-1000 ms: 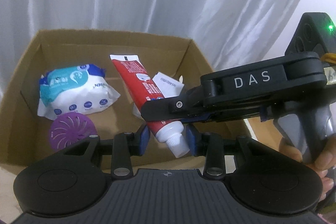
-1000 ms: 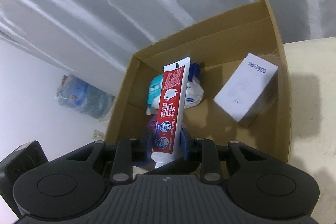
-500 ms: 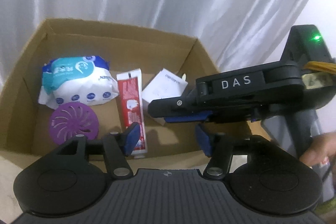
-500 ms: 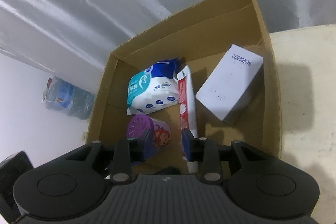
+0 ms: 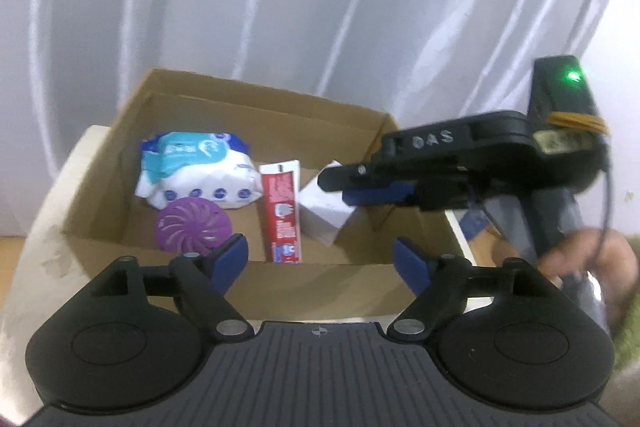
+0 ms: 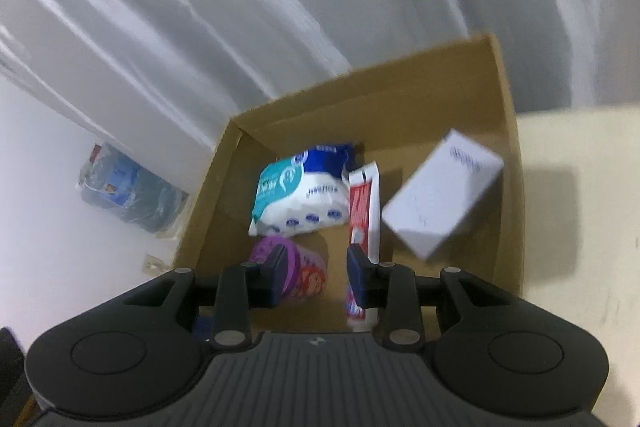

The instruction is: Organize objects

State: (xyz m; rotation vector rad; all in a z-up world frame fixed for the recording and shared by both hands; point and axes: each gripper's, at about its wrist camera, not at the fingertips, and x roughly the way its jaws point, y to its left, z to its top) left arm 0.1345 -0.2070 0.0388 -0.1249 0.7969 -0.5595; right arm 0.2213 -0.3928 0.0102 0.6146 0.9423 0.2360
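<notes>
An open cardboard box (image 5: 260,103) (image 6: 360,79) holds a red toothpaste tube (image 5: 282,211) (image 6: 362,203) lying flat between a pack of wet wipes (image 5: 196,175) (image 6: 300,195) and a white carton (image 5: 324,211) (image 6: 440,195). A purple round container (image 5: 194,227) (image 6: 264,251) sits near the front wall. My left gripper (image 5: 320,251) hovers before the box's near wall, its jaws opening with nothing between them. My right gripper (image 5: 376,191) (image 6: 314,267) hangs over the box's right side, jaws a narrow gap apart, holding nothing.
The box stands on a cream table (image 5: 40,247) (image 6: 580,227) in front of a white curtain. A person's hand (image 5: 592,255) grips the right gripper's handle. A bagged water bottle (image 6: 124,195) lies on the floor beyond the table's edge.
Both grippers let go of the toothpaste tube, which dropped flat onto the box floor. The left jaws spread wide and the left gripper drew back from the box.
</notes>
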